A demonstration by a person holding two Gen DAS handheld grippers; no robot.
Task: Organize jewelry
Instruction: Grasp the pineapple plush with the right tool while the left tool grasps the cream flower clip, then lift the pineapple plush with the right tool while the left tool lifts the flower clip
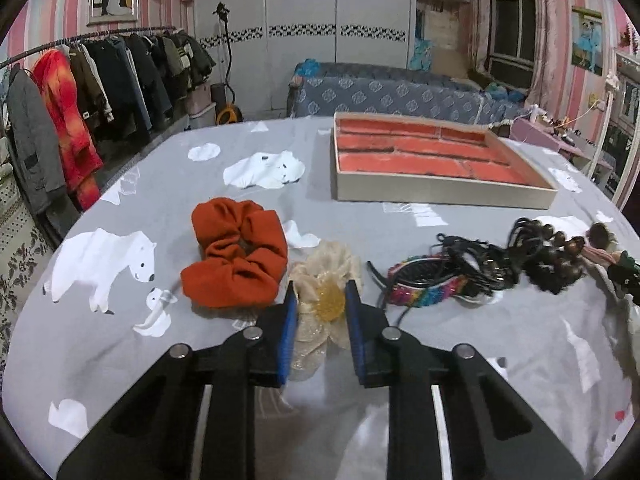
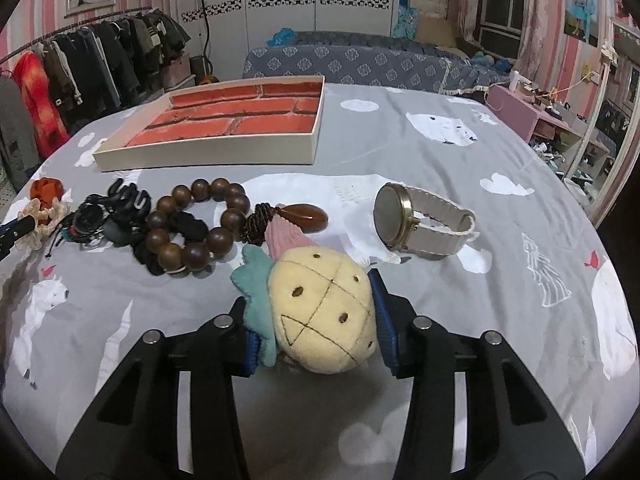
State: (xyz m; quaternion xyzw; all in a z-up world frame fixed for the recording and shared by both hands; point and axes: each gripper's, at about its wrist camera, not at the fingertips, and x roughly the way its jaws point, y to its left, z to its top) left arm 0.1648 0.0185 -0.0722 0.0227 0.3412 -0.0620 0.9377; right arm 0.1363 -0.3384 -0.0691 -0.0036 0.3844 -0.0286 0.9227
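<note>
My left gripper is shut on a cream fabric flower hair tie with a yellow centre, which lies on the grey bear-print cloth. An orange scrunchie lies just left of it. To its right sit a rainbow bracelet and black hair ties. My right gripper is shut on a yellow plush pineapple with teal leaves. A wooden bead bracelet lies beyond it to the left, a white-strapped watch to the right. The cream box with a brick-pattern lining stands empty farther back.
A black claw clip rests left of the beads. The cloth-covered surface drops off at its rounded edges. A clothes rack stands to the left, a patterned sofa behind and a mirror at right.
</note>
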